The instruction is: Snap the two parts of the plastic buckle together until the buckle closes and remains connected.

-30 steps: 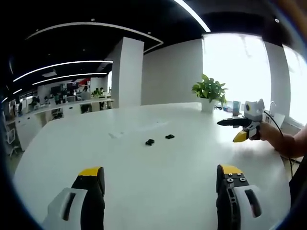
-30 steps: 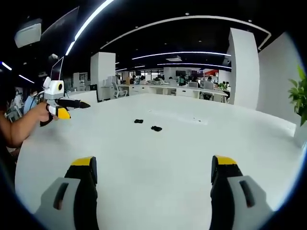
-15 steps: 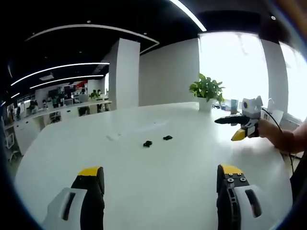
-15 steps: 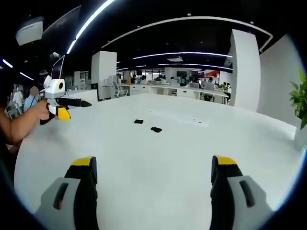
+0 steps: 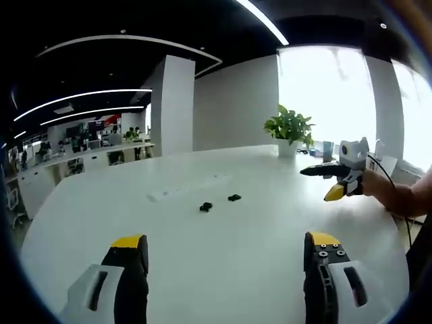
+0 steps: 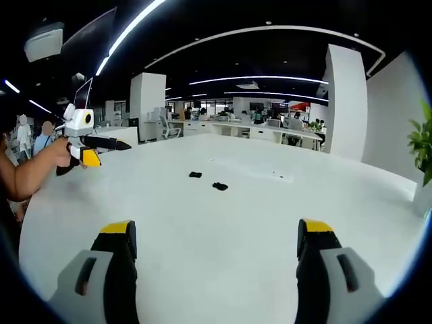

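In the left gripper view, my left tongs [image 5: 226, 253] stand wide apart and empty, rising over the bare white tabletop [image 5: 223, 270]. The two black buckle parts [image 5: 220, 202] lie well ahead, near each other but not touching: one half [image 5: 206, 206] a little nearer to me, the other half [image 5: 234, 198] just beyond it. My right tongs [image 5: 312, 171] come in from the right, held above the tabletop in a hand [image 5: 376, 185]; from this side I cannot tell how their jaws stand. A potted plant [image 5: 291, 131] sits at the far edge.

In the right gripper view, my right tongs [image 6: 216, 256] are spread wide with nothing between them. The buckle halves lie apart out front, and my left tongs [image 6: 101, 144] hang at the left.

I judge this to be the approach step, with neither half yet grasped. Next each pair of tongs needs to descend on its own half, then line them up end to end. I can read no brand or writing.
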### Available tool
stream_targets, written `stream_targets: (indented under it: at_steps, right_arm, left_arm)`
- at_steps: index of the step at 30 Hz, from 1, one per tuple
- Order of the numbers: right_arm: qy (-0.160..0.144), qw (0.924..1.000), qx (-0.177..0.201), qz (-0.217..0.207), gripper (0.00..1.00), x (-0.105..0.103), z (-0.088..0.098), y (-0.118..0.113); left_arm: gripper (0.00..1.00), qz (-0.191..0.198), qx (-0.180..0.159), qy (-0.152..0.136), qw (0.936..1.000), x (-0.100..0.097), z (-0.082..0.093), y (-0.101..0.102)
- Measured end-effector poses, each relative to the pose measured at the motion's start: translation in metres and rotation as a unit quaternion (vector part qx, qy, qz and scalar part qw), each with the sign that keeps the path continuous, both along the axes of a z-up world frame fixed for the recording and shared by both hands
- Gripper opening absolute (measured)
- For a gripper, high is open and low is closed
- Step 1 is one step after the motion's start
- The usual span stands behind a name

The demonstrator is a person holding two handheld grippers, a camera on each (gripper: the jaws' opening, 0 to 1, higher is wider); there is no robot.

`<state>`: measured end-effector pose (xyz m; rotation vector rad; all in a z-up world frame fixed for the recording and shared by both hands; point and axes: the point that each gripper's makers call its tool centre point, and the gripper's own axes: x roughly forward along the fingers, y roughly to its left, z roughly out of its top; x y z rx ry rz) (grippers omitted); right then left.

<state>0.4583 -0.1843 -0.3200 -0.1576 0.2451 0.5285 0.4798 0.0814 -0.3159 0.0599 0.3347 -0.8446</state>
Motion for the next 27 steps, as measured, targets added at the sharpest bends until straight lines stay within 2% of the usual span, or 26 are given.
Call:
stream_targets:
  at_steps: [8,9,13,21,25,27]
  right_arm:
    - [-0.003,0.9999,0.012,-0.006,1.0,0.002,0.003,0.001]
    - [0.011,0.9999,0.007,-0.008,0.99,0.001,-0.001,-0.001]
    - [0.008,0.9999,0.009,-0.007,0.97,0.001,0.0,-0.001]
    - [0.02,0.9998,0.006,-0.002,0.93,0.0,-0.007,0.0]
    - [0.016,0.9999,0.005,0.002,0.92,0.0,-0.005,0.002]
    - [0.013,0.9999,0.007,0.005,0.91,0.0,-0.003,0.004]
  left_arm:
    - [0.97,0.011,0.0,0.008,0.9999,0.004,-0.003,0.004]
    - [0.96,0.014,0.0,0.005,0.9999,0.005,-0.002,0.005]
    - [0.86,0.026,-0.007,0.001,0.9996,0.007,0.003,0.012]
    - [0.81,0.027,-0.004,0.003,0.9996,0.007,0.0,0.014]
    - [0.74,0.036,-0.001,0.002,0.9993,0.008,0.002,0.018]
    - [0.66,0.035,-0.009,-0.007,0.9993,0.008,0.008,0.018]
